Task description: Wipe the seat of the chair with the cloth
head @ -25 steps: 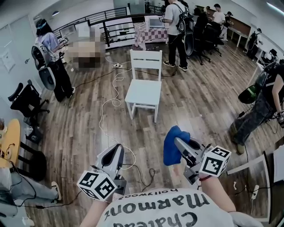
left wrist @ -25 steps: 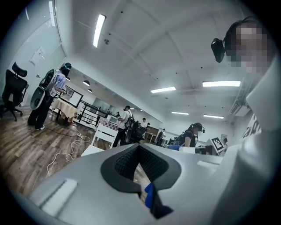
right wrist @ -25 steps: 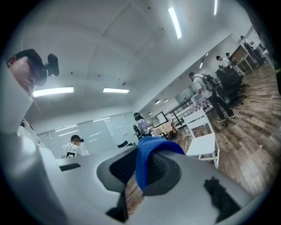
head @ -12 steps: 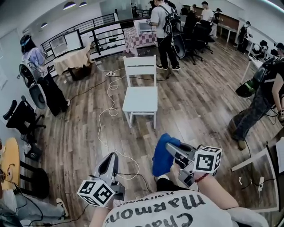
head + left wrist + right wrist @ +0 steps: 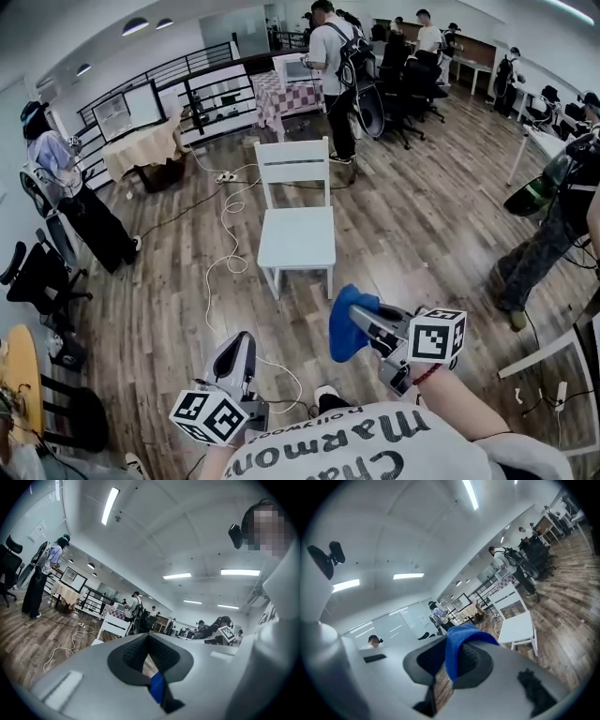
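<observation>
One white chair [image 5: 297, 239] is seen at 12 o'clock from both grippers and well apart from them, its seat not yet wiped. The blue cloth [image 5: 345, 323] is clamped in the jaws of the right gripper [image 5: 364, 319] at 5 o'clock and draped over their tips, likely for pressing flat. The left gripper [image 5: 239, 342], at 7 o'clock, is held low with its jaws together on nothing, apparently kept clear.

We are seeing open floor [image 5: 403, 246] running from lower centre up to chair [image 5: 298, 236] at frame centre. White cable [image 5: 231, 264] is snaking along chair's left. Person [image 5: 335, 70] is standing close behind chair, upper centre.
</observation>
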Available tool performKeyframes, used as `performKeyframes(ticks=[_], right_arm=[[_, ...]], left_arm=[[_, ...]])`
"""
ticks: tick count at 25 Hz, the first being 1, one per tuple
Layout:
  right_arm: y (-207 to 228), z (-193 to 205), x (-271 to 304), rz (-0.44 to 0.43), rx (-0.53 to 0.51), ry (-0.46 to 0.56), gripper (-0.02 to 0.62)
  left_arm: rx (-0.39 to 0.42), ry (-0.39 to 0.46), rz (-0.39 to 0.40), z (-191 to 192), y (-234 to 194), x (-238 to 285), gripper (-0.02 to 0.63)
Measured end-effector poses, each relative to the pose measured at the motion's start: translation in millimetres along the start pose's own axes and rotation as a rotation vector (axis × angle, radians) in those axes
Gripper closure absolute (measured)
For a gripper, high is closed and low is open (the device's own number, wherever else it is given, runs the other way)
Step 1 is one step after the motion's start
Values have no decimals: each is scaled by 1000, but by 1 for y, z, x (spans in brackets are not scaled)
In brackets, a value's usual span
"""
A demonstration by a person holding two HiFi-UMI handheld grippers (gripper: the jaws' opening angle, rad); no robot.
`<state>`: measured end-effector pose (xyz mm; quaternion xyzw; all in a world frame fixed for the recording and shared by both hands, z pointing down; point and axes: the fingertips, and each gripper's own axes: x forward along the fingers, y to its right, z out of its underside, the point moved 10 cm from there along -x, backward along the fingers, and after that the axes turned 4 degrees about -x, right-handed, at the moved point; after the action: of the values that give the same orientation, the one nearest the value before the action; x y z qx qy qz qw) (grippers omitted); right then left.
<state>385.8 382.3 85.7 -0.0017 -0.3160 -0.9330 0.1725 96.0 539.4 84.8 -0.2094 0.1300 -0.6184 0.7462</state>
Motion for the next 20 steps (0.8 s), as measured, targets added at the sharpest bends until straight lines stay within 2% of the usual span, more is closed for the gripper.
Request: performKeyframes(ticks=[8,14,20], right_arm=[[71,-55,80,-31,-30,22,554],[104,-85,127,-50,-41,45,554],[126,-94,170,-69,9,7,554]], left_arm=[[45,10,60,-32,-57,118,600],[29,28,6,-53,-100,153,601],[37,18,-27,-66,-128,170,600]])
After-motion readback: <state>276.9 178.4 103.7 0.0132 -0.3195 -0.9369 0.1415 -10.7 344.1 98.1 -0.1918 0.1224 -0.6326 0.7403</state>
